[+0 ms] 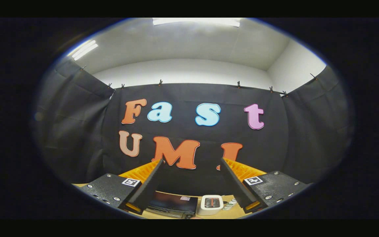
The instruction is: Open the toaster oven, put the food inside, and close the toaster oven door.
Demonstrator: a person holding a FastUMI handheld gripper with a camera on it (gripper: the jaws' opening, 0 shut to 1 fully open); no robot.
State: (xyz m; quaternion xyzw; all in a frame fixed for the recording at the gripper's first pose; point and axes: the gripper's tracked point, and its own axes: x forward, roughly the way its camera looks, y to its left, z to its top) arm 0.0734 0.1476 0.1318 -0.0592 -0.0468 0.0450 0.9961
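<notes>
The claw (192, 161) is held spread wide, nothing being gripped between its two fingers (150, 184), and it is raised well above the desk (224, 214). The toaster oven (173, 204), a dark box, is seen low down between the finger bases, resting on the desk; whether its door is shut cannot be told for certain from this angle. Just beside the toaster oven, on the side of the right finger, a small white device (210, 204) with a dark inset on its upper face is set on the desk. Beyond the toaster oven the black cloth wall (77, 138) of the booth is hung, and above it a white ceiling (189, 42).
</notes>
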